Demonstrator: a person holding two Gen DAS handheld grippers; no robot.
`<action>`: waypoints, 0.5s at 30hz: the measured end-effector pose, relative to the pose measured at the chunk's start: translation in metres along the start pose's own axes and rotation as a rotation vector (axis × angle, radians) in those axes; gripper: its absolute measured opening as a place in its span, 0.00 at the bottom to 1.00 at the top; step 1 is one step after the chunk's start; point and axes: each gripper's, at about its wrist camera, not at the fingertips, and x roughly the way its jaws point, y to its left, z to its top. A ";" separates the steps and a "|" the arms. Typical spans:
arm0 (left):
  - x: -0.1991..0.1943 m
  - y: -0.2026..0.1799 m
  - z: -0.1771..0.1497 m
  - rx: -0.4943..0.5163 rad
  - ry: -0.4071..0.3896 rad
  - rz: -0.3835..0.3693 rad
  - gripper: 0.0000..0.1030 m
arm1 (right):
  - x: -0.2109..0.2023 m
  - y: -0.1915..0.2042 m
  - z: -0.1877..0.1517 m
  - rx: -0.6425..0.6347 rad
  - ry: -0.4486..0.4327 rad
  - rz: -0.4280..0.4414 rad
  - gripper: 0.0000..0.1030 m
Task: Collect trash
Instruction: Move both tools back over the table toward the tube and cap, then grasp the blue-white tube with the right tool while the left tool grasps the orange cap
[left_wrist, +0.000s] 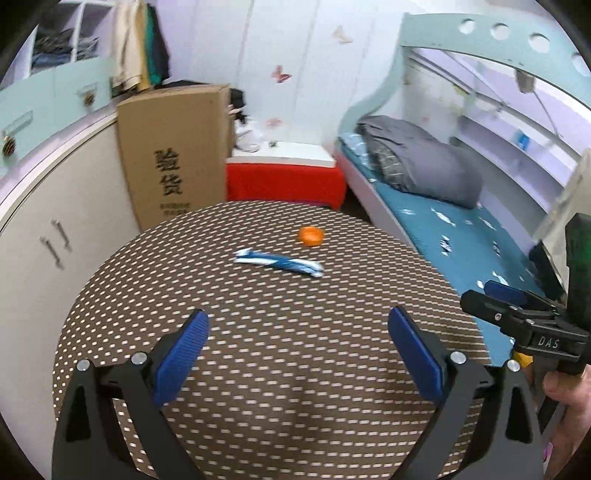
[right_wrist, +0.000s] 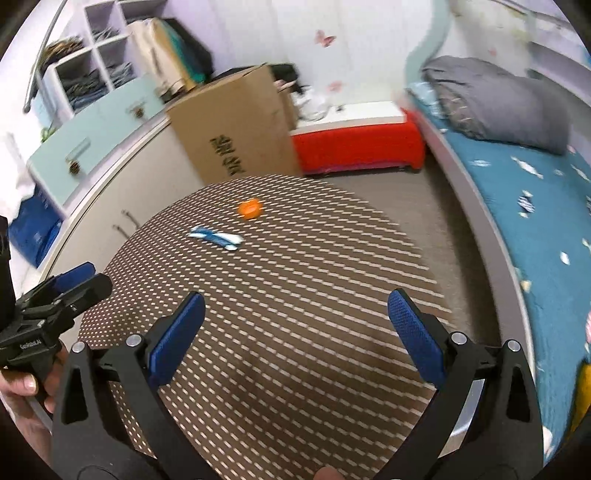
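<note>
a home bedroom: a bunk bed (left_wrist: 443, 229) with a blue sheet and grey quilt (left_wrist: 417, 158), butterfly stickers (left_wrist: 281, 74) on the wall, hanging clothes (left_wrist: 140, 44), cupboards (left_wrist: 48, 229), a cardboard box (left_wrist: 173, 155).

Brown table (left_wrist: 258, 369) with white dashes; blue-white striped wrapper (left_wrist: 277, 262); orange cap (left_wrist: 311, 235).

Beyond the far edge of a round table (left_wrist: 258, 369) with a brown, white-dashed cover stand a tall cardboard box (left_wrist: 173, 155) against pale cabinets (left_wrist: 48, 236) at left, a red-draped low stand (left_wrist: 284, 181) beside it, and at right a teal-sheeted bed (left_wrist: 443, 229) carrying a folded grey duvet (left_wrist: 417, 158).
</note>
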 end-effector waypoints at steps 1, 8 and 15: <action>0.003 0.008 0.000 -0.011 0.004 0.011 0.93 | 0.009 0.006 0.003 -0.015 0.008 0.014 0.94; 0.022 0.054 -0.002 -0.081 0.028 0.071 0.93 | 0.080 0.051 0.015 -0.146 0.098 0.070 0.94; 0.049 0.081 0.006 -0.111 0.066 0.141 0.93 | 0.141 0.092 0.041 -0.283 0.126 0.134 0.81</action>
